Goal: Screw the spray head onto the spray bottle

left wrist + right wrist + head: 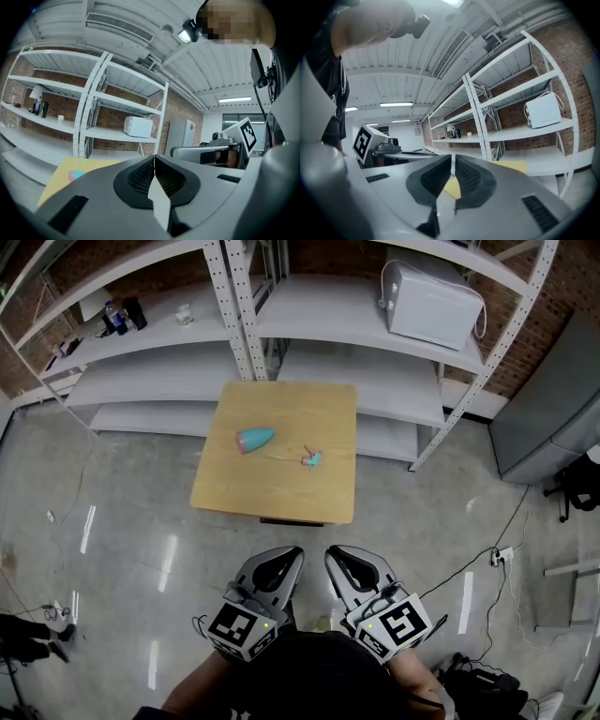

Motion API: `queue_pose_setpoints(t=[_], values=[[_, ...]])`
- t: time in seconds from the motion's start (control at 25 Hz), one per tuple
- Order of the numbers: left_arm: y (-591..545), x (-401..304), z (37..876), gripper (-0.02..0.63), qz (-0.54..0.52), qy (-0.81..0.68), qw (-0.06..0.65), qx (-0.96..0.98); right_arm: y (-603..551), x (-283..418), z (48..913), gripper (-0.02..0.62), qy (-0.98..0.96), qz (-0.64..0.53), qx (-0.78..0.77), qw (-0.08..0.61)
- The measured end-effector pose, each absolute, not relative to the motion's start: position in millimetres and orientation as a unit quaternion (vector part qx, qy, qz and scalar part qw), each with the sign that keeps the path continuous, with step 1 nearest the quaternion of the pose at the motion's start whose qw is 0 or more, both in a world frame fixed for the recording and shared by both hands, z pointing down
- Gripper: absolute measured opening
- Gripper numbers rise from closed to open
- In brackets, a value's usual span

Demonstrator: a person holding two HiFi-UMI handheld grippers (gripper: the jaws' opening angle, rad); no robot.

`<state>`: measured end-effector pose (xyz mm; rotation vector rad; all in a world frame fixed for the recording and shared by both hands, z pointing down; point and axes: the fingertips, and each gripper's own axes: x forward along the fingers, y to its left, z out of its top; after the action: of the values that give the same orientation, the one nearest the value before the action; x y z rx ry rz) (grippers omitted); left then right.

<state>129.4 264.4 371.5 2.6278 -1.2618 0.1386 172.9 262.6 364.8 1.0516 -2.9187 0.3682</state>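
Note:
A teal spray bottle (254, 439) with a pink end lies on its side on the small wooden table (281, 493). To its right on the same tabletop lies the small teal spray head (310, 459) with a thin tube. My left gripper (283, 563) and right gripper (343, 563) hang side by side near my body, well short of the table, both shut and holding nothing. In the left gripper view the table (65, 171) and a sliver of the bottle (75, 176) show beyond the closed jaws. The right gripper view shows only a yellow patch of the table (511, 166).
White metal shelving (234, 324) stands behind the table, with a white microwave-like box (433, 304) on the right shelf and small bottles (117, 317) on the left one. A grey cabinet (548, 409) is at the right. Cables (487, 563) trail over the shiny concrete floor.

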Motion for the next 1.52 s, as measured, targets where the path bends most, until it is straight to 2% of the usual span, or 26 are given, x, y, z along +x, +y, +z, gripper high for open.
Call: queue_pose_setpoints(t=[0.56, 0.88, 1.08, 1.28, 1.52], values=[[26, 11, 400, 0.005, 0.069, -0.362, 0.136, 0.919, 37, 52, 385, 0.031, -0.902, 0.159, 0.398, 0.048], [-56, -19, 469, 0.008, 0.127, -0.353, 0.176, 0.91, -27, 42, 420, 0.031, -0.889, 0.206, 0.403, 0.07], [-98, -35, 534, 0.1, 0.214, -0.357, 0.175, 0.892, -56, 41, 447, 0.031, -0.891, 0.237, 0.377, 0.085], [-138, -61, 591, 0.147, 0.297, -0.369, 0.158, 0.866, -85, 44, 483, 0.031, -0.885, 0.257, 0.372, 0.111], [-164, -83, 656, 0.266, 0.42, -0.337, 0.135, 0.832, -100, 58, 563, 0.031, -0.856, 0.305, 0.385, 0.164]])
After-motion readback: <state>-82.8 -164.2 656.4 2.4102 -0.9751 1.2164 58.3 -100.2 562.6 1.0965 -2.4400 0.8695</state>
